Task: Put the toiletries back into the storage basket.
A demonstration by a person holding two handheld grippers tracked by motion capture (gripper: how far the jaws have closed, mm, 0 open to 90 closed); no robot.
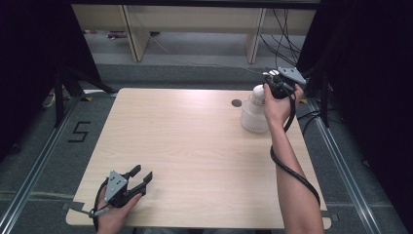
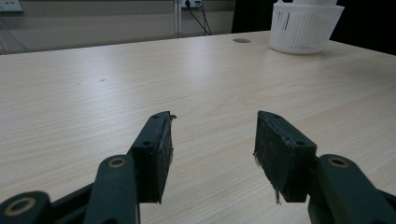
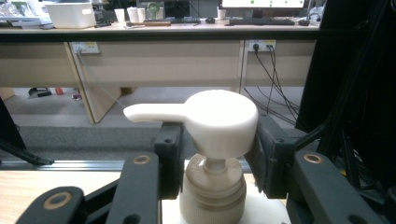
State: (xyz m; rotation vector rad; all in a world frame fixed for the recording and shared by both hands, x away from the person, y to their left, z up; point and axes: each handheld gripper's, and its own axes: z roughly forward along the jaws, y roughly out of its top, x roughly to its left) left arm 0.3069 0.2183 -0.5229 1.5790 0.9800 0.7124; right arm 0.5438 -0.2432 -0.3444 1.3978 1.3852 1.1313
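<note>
- High view: the pump bottle stands at the table's far right, inside a white basket; the right gripper is at its top.
- Left gripper view: the left gripper rests open, holding nothing, probably waiting.
- Right gripper view: the jaws are half closed around the pump head, seemingly gripping it for lifting.

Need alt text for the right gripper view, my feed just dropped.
A white pump head, spout pointing left, sits between the two black jaws of the right hand-held gripper, which close on its sides above the bottle's ribbed collar. Behind are a floor, a long desk and hanging cables.
</note>
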